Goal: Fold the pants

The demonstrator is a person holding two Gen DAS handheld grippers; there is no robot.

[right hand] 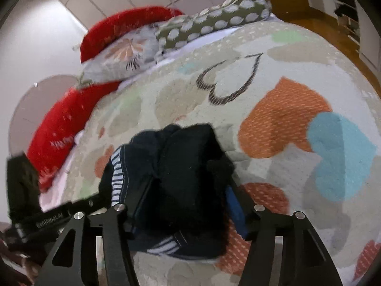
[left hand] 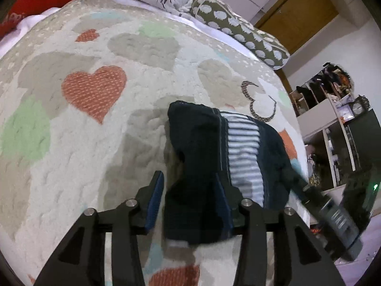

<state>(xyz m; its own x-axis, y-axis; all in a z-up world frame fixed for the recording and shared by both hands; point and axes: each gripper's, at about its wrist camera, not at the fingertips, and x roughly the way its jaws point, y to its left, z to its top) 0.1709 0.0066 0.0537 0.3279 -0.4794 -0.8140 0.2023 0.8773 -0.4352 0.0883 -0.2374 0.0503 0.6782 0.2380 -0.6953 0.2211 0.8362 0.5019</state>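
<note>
Here the near end of the dark pants [left hand: 202, 166] is hard to read: in the left wrist view the cloth hangs blurred between the fingers, and its lower edge smears into the heart-patterned bedspread [left hand: 83, 143] beneath. The left gripper [left hand: 188, 197] stands wide, its blue left pad clear of the fabric, its right pad half buried behind the dark fold, so whether it pinches anything cannot be told. The pants lie bunched on the bedspread, with a white-striped band [left hand: 243, 152] running along their right side. At the right edge the other tool shows only as a blurred black bar. In the right wrist view the right gripper [right hand: 185, 205] also stands well apart, the pants [right hand: 181, 178] heaped between its fingers and hiding the left one; a firm hold cannot be made out. Far off, a red cushion [right hand: 126, 28], a floral pillow [right hand: 123, 54] and a spotted pillow [right hand: 214, 21] crowd the bed's far edge.
</note>
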